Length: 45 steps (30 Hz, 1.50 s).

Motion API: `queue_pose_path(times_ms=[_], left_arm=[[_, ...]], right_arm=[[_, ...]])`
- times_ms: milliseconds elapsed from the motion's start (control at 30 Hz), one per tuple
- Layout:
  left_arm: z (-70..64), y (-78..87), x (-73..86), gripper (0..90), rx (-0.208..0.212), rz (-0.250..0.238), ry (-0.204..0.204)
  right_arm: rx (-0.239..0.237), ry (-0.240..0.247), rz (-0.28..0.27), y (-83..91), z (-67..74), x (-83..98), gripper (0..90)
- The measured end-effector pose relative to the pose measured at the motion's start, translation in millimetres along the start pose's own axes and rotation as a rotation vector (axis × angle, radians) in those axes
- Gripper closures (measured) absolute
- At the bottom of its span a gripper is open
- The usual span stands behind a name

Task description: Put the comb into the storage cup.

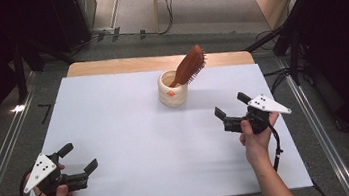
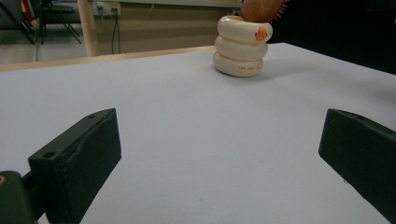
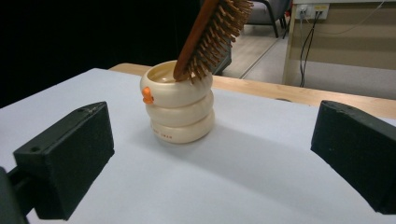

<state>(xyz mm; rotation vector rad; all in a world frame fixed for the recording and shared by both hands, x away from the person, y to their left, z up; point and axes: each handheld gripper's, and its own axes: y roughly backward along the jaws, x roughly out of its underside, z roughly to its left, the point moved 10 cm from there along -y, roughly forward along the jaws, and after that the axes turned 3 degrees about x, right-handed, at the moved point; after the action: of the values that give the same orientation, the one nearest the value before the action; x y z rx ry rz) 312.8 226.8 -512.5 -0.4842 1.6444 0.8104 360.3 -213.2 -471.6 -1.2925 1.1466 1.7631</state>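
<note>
Wooden hairbrush [image 1: 189, 65] tilted in cream cup [image 1: 172, 90] near far edge (both tools apart, empty)

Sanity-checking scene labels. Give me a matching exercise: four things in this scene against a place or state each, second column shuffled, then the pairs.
Things:
1. hairbrush
2. cream holder
3. left gripper
4. right gripper

Places or states:
A. open, at the near left of the table
B. stands upright toward the far side of the white sheet
C. leans tilted, handle down inside the holder
D. open, at the right side, nearer the holder

Pairs: 1-C, 2-B, 3-A, 4-D
</note>
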Motion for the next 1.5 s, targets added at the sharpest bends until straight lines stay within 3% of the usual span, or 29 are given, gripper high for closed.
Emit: queue_pose_path(times_ms=[900,1500], left_arm=[[-0.1,-0.1,0.3,0.0,-0.009,0.003,-0.002],[0.8,1.0,-0.4,0.0,-0.006,-0.006,0.011]], right_arm=[[0.028,-0.007,0.025,44.5,-16.9,39.9,0.0],[0.072,-0.024,0.034,72.9,-38.9,62.4,0.0]])
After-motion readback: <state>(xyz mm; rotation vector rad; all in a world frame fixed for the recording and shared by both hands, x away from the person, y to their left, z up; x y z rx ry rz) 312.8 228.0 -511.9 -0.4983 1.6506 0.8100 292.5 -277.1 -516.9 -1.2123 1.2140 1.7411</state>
